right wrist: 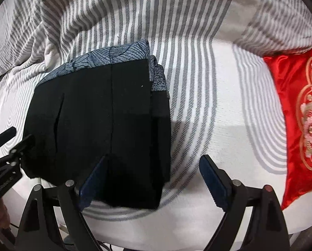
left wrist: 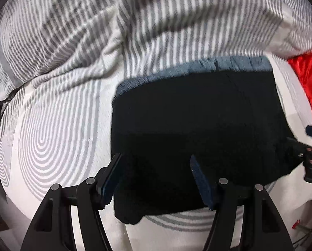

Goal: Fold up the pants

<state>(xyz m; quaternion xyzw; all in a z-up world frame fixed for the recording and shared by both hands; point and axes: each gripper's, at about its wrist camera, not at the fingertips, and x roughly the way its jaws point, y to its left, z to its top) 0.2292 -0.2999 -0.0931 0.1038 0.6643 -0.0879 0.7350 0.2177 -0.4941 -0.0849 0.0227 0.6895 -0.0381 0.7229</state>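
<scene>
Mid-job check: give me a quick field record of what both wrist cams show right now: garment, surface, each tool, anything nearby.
garment: black pants, folded into a compact block, lying flat
under garment: blue patterned cloth showing at the far edge
surface: bed sheet with grey ring pattern
left tool: open, fingers straddling the pants' near-left corner, gripping nothing
right tool: open, over the near-right corner, gripping nothing
bedding: striped blanket bunched beyond the pants
nearby: red embroidered cushion to the right, apart from the pants
</scene>
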